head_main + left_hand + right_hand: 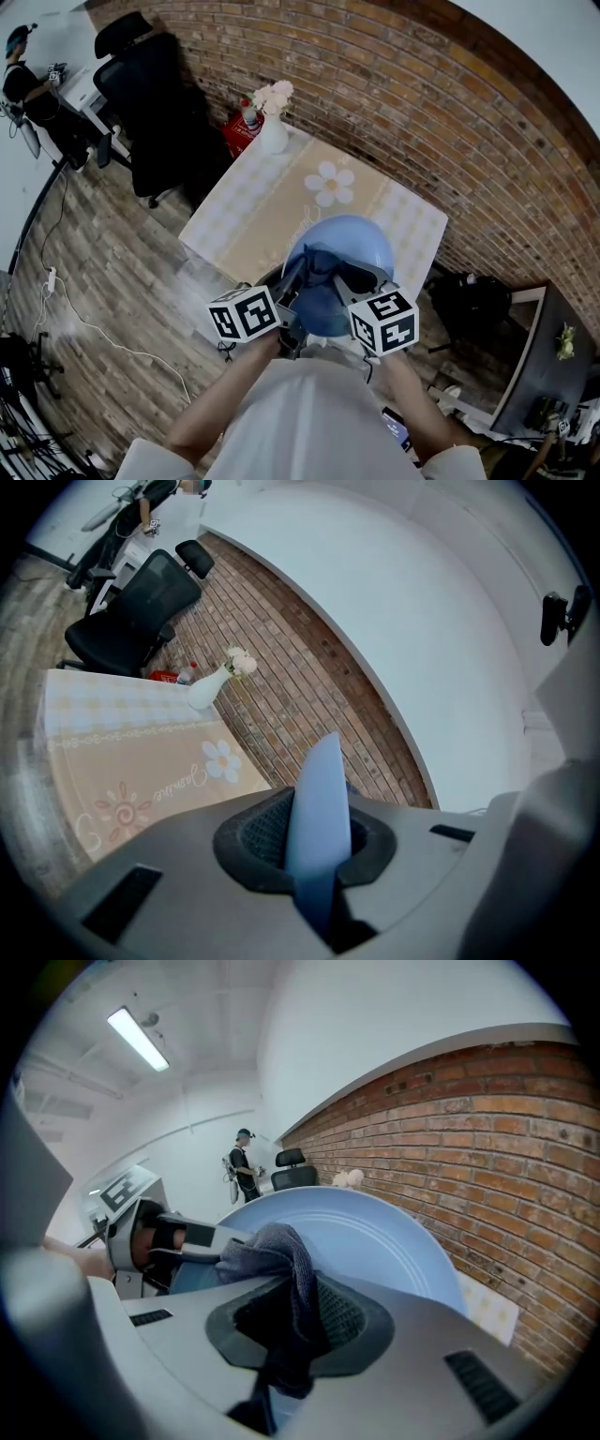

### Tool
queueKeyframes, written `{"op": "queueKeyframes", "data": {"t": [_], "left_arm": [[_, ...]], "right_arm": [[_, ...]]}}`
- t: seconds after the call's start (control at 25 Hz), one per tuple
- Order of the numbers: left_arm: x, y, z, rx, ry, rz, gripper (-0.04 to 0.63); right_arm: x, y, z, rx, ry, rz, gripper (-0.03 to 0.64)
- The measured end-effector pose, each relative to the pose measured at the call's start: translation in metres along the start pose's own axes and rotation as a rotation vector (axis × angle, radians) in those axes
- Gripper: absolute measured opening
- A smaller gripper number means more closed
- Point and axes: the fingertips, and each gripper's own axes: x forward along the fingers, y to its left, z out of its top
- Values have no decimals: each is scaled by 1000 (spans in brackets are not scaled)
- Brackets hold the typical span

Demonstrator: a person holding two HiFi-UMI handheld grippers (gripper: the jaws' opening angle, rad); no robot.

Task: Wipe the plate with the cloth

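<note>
A light blue plate (342, 246) is held up above the near edge of the table, tilted toward me. My left gripper (286, 300) is shut on the plate's left rim, which shows edge-on as a blue sliver (319, 822) between its jaws. My right gripper (349, 286) is shut on a dark grey cloth (281, 1288), which is bunched against the face of the plate (375, 1241). In the head view the cloth (328, 267) drapes dark across the plate's lower part.
The table (281, 202) wears a beige cloth with a white flower print (330, 185). A white vase with pale flowers (273, 122) and a red can (242, 131) stand at its far left corner. A black office chair (150, 103) stands left. A brick wall (412, 122) runs behind.
</note>
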Motion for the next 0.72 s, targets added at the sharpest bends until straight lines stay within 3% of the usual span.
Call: {"op": "queueKeyframes", "data": {"t": [0.28, 0.72], "left_arm": [[-4, -5, -19, -18, 22, -6, 48], [-11, -10, -8, -24, -3, -22, 48]], "right_arm": [[-13, -52, -1, 164, -75, -117, 81], [-49, -91, -43, 204, -41, -242, 80]]}}
